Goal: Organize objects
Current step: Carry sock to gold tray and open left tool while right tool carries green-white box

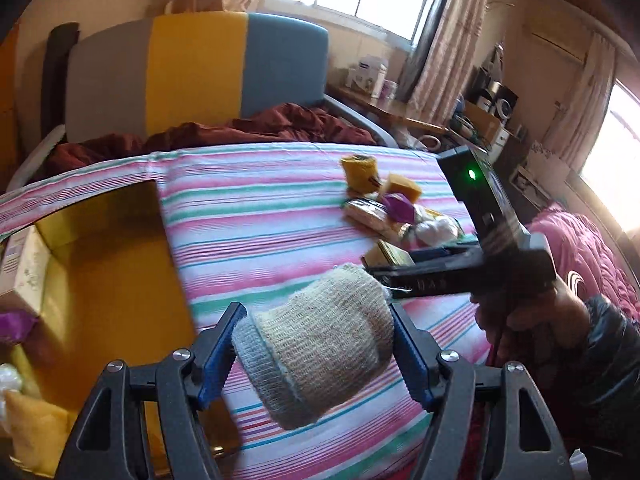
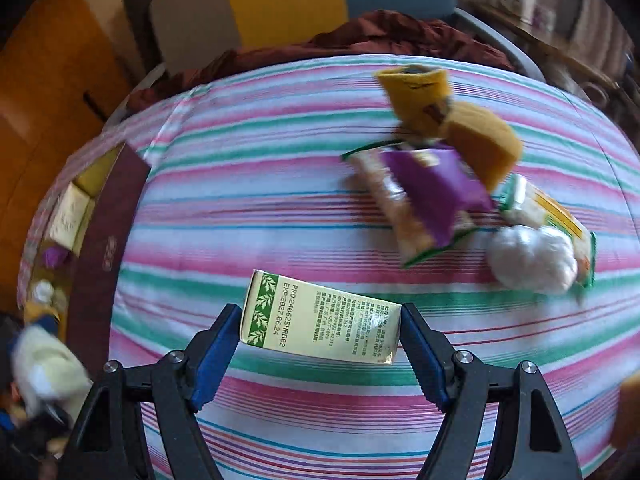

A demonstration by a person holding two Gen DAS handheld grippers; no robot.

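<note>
Bed (image 1: 280, 208): covered by a sheet striped pink, green and white; a dark red blanket (image 1: 256, 128) was bunched at its head end.

Box (image 1: 108, 264): open, yellow-lined, standing at the bed's left edge, with a cream carton (image 1: 20, 268) and a purple packet (image 1: 16, 326) inside (other contents too blurred to name).

Pile of loose items (image 2: 460, 184): lay on the sheet, well apart from the box; it held a purple packet (image 2: 432, 192), a yellow sponge (image 2: 480, 140), a yellow roll (image 2: 416, 92), a white bag (image 2: 532, 260) and snack packets.

Left gripper (image 1: 316, 344): clamped on a beige knitted roll (image 1: 320, 344) with a grey cuff, pads pressing both ends, carried above the sheet just right of the box.

Right gripper (image 2: 320, 340): clenched on a small cream carton (image 2: 320, 320) with a green leaf band and printed dates, held above the sheet, near the pile.
</note>
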